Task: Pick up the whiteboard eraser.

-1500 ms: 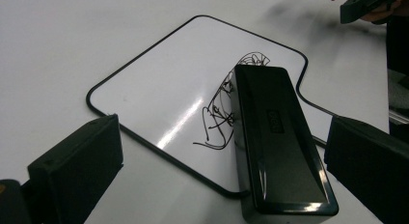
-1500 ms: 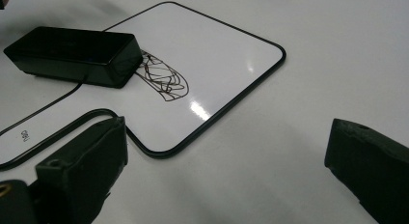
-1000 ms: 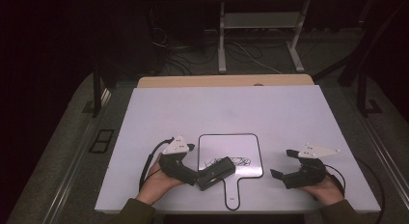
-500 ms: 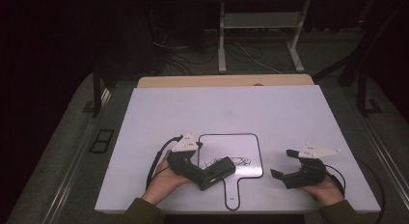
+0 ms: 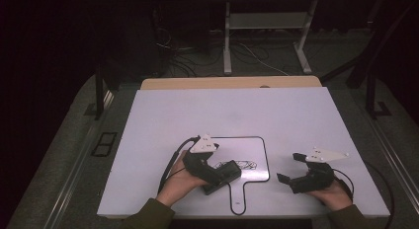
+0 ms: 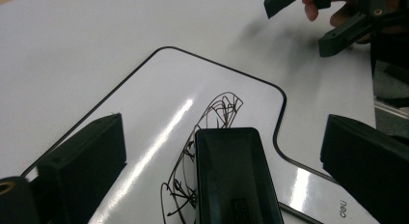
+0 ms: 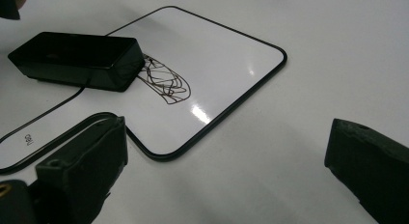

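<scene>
- Left gripper (image 6: 219,151): jaws spread wide, gripping nothing; one jaw stands off each side of the eraser, with a clear gap on both sides.
- Eraser (image 6: 236,178): black block lying flat on the whiteboard, midway between the left jaws; its far end sits on the near edge of the scribble.
- Scribble (image 6: 217,115): dark tangled lines on the board, running out ahead of the left jaws past the eraser.
- Whiteboard (image 5: 247,150): small, black-rimmed, with a handle; lies flat on the table under the left jaws.
- Right gripper (image 7: 226,166): jaws released and empty, over bare table; the board's rounded corner lies just ahead of its left jaw.
- Table (image 5: 276,110): white top, nothing between either pair of jaws and the board.
- Hand (image 5: 180,182): wrapped around the left gripper's grip, behind the jaws.
</scene>
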`<state>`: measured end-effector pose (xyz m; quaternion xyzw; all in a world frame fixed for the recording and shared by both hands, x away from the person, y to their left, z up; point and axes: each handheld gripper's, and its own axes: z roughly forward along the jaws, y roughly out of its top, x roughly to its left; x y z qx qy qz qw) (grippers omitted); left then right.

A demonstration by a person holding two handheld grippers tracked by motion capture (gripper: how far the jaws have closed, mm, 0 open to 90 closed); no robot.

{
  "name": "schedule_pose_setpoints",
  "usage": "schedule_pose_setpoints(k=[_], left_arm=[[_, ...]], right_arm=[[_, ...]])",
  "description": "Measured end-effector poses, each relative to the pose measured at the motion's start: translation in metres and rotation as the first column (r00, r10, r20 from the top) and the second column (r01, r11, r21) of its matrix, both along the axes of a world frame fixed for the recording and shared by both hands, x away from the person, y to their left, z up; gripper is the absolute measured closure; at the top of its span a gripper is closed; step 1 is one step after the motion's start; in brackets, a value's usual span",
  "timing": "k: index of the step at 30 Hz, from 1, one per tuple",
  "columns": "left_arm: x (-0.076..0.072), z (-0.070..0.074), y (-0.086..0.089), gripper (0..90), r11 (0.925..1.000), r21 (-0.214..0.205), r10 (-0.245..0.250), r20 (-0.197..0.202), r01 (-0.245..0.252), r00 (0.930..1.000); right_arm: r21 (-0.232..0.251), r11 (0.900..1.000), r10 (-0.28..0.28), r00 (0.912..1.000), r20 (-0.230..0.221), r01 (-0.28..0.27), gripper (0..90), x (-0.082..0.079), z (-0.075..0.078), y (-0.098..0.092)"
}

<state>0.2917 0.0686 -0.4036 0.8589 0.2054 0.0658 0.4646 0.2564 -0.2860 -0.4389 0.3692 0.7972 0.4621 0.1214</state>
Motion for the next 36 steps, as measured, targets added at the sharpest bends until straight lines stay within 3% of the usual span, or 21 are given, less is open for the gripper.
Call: schedule_pose_setpoints(k=[9, 17, 36], left_arm=[[-0.008, -0.010, -0.004, 11.3, 0.9973, 0.073, -0.006, -0.022, 0.008, 0.9997], [-0.013, -0.018, -0.010, 15.1, 0.9884, 0.152, -0.005, -0.025, 0.009, 0.9997], [-0.017, -0.028, -0.009, 24.2, 0.9702, 0.242, 0.008, -0.058, 0.006, 0.9983]], right_arm=[[-0.001, 1.0000, 0.006, 1.0000, -0.001, -0.006, 0.4, 0.000, 0.000, 0.001], [-0.003, 1.0000, 0.006, 1.0000, -0.001, -0.006, 0.4, 0.001, -0.001, 0.000], [0.000, 1.0000, -0.002, 1.0000, 0.002, 0.002, 0.4, 0.000, 0.000, -0.001]])
